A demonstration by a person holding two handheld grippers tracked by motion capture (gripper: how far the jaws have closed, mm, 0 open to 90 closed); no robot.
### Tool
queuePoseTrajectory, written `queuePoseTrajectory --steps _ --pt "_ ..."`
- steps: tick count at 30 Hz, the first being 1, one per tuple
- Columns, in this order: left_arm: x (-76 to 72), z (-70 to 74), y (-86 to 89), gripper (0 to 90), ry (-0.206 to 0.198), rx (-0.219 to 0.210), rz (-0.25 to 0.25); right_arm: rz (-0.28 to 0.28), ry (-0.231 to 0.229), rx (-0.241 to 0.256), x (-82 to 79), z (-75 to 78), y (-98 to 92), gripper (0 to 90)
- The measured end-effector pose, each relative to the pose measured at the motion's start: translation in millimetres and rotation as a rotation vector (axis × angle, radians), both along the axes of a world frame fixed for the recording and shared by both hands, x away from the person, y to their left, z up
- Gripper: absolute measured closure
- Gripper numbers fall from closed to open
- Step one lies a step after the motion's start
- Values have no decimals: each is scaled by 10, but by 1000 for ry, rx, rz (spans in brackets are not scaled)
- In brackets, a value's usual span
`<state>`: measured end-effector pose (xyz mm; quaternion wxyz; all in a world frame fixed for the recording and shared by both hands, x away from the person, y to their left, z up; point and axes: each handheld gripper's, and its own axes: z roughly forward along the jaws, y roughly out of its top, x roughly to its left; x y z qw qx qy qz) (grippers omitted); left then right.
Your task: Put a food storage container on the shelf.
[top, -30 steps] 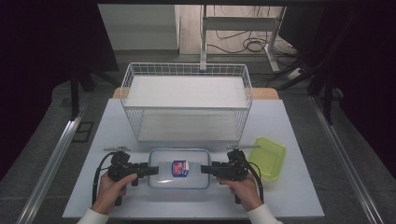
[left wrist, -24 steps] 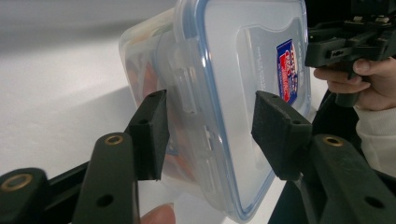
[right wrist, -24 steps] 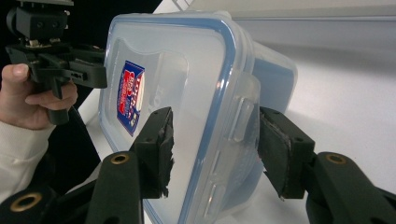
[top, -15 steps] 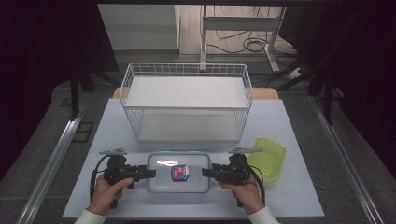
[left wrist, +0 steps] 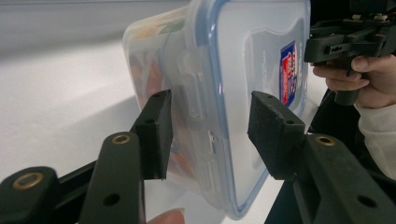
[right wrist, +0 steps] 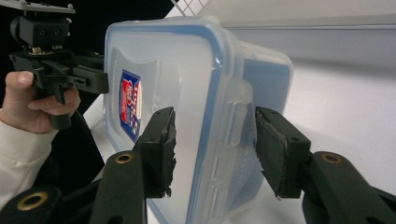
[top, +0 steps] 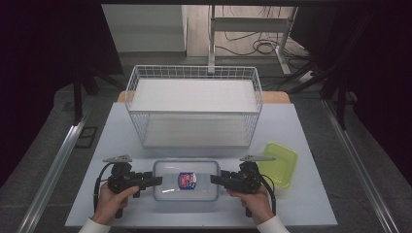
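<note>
The box (top: 185, 179) lay on the desk (top: 301, 131) at its near edge, in front of the basket (top: 194, 104); the left gripper (top: 154, 180) faced its left end and the right gripper (top: 216, 179) its right end; each pair of jaws stood open, straddling an end latch without gripping it; a green lid (top: 279, 164) lay just beyond the right gripper.

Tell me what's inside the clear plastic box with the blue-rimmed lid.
Through the clear box's side wall, the left gripper view shows blurry red, orange and green shapes. What they are cannot be told; its frosted lid hides them from above.
</note>
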<state>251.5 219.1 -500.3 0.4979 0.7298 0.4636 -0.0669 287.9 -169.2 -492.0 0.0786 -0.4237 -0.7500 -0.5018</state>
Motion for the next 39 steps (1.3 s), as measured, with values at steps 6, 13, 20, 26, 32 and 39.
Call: queuePoseTrajectory --steps 6,13,20,26,32,39 --pt "-12 12 -7 514 -13 2 2 -2 9 7 -2 7 -10 506" --pt "-34 74 0 519 -42 13 9 -10 13 22 -9 6 -1 505" --pt "-61 133 -7 519 -63 14 10 -4 -9 26 -25 59 -6 506" --pt "-94 225 -17 519 -96 16 9 2 -48 27 -48 171 -21 508" --pt "-127 311 -33 520 -122 15 9 8 -86 29 -74 269 -39 510" --pt "-135 386 -52 522 -139 13 4 11 -125 26 -96 373 -63 510"
